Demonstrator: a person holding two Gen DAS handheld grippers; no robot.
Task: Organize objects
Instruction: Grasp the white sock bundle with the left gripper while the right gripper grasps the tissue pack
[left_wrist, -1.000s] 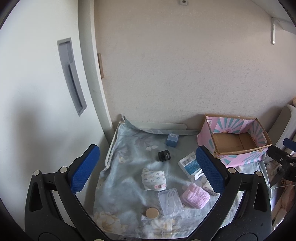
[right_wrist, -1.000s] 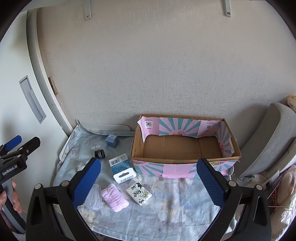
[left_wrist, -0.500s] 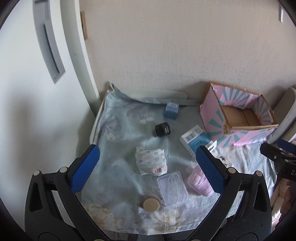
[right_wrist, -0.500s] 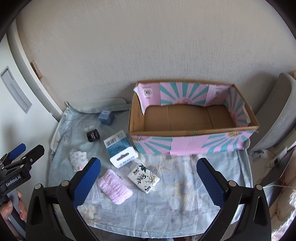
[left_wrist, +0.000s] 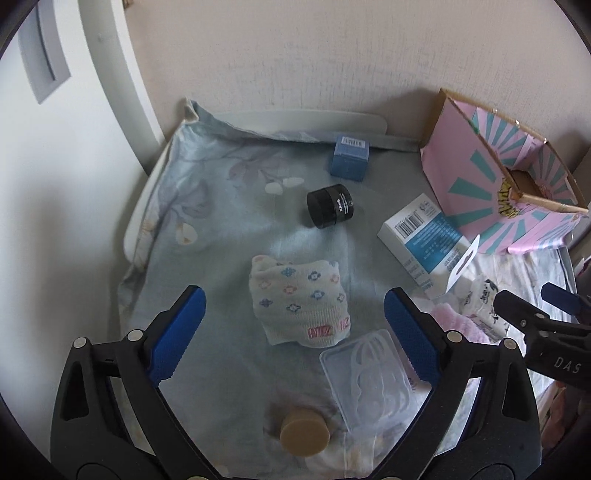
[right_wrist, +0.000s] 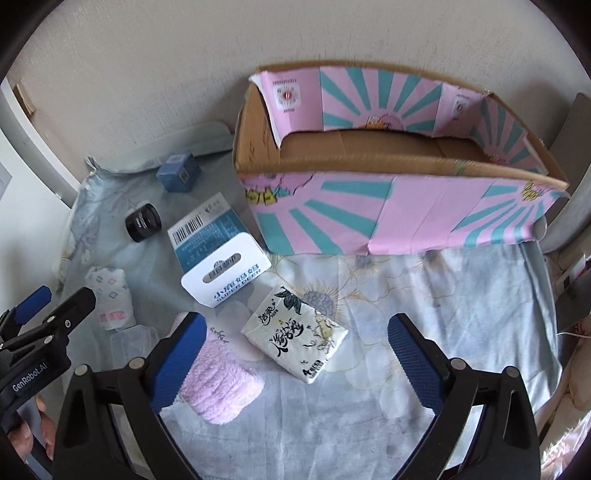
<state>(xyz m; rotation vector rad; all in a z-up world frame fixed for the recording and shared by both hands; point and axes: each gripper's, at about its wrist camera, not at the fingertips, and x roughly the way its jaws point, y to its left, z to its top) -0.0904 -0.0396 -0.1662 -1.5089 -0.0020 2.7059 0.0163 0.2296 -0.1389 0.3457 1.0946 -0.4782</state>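
Note:
My left gripper (left_wrist: 293, 295) hangs over a folded flowered sock (left_wrist: 299, 302). Its jaws are closing, with the sock between them and the pads clear of it. My right gripper (right_wrist: 295, 319) hovers above a white tissue pack (right_wrist: 295, 332). Its jaws are closing too, and its pads touch nothing. A pink fluffy cloth (right_wrist: 221, 384) lies by its left finger. A pink and teal cardboard box (right_wrist: 388, 229) stands open at the back. A white and blue carton (right_wrist: 218, 254), a black jar (left_wrist: 330, 206) and a small blue box (left_wrist: 349, 158) lie to the left of that box.
A clear plastic case (left_wrist: 369, 380) and a tan round lid (left_wrist: 304, 437) lie near the front edge. A floral cloth (right_wrist: 443, 314) covers the table. The wall runs behind, a white door frame (left_wrist: 122, 74) stands at the left, and a grey chair (right_wrist: 576, 184) at the right.
Both grippers have sunk toward the table and tipped further down, so the objects look larger. Both pairs of fingers stand slightly closer together than before.

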